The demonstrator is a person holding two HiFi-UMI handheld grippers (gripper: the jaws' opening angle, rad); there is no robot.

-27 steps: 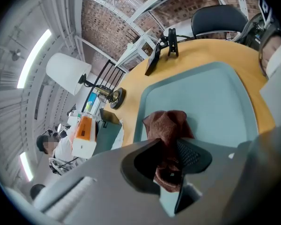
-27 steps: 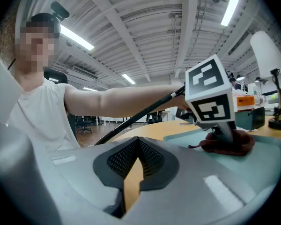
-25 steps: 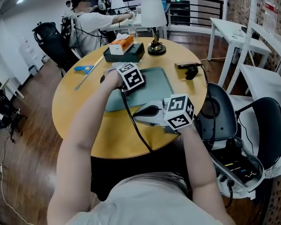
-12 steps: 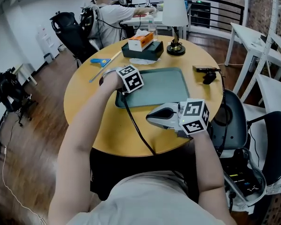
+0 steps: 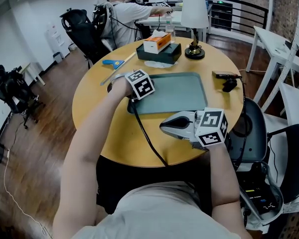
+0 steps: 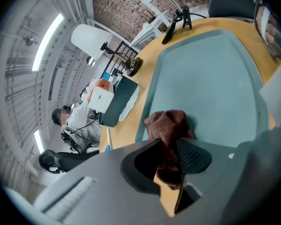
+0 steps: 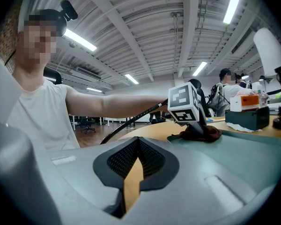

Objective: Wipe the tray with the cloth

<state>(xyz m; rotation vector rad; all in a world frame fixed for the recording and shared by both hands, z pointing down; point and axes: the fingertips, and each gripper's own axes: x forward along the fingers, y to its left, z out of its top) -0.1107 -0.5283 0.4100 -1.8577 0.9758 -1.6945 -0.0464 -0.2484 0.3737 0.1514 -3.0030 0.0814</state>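
Observation:
A teal tray (image 5: pixel 182 89) lies on the round wooden table (image 5: pixel 97 108). My left gripper (image 5: pixel 132 96) is at the tray's left edge, shut on a crumpled brown cloth (image 6: pixel 167 125) that rests on the tray (image 6: pixel 210 74). In the right gripper view the cloth (image 7: pixel 197 134) sits under the left gripper's marker cube (image 7: pixel 184 104). My right gripper (image 5: pixel 164 126) hovers over the table just in front of the tray, pointing left; its jaws (image 7: pixel 138 144) are shut with nothing between them.
Behind the tray stand a black box holding an orange tissue pack (image 5: pixel 158 46) and a white-shaded lamp (image 5: pixel 195 15). Blue scissors (image 5: pixel 113 62) lie at the back left, a small black device (image 5: pixel 228 78) at the right. Chairs (image 5: pixel 249 128) stand right of the table; a person sits at a far desk.
The head camera has shifted. My left gripper with the cloth has slid toward the tray's left edge. The right gripper stays in front of the tray.

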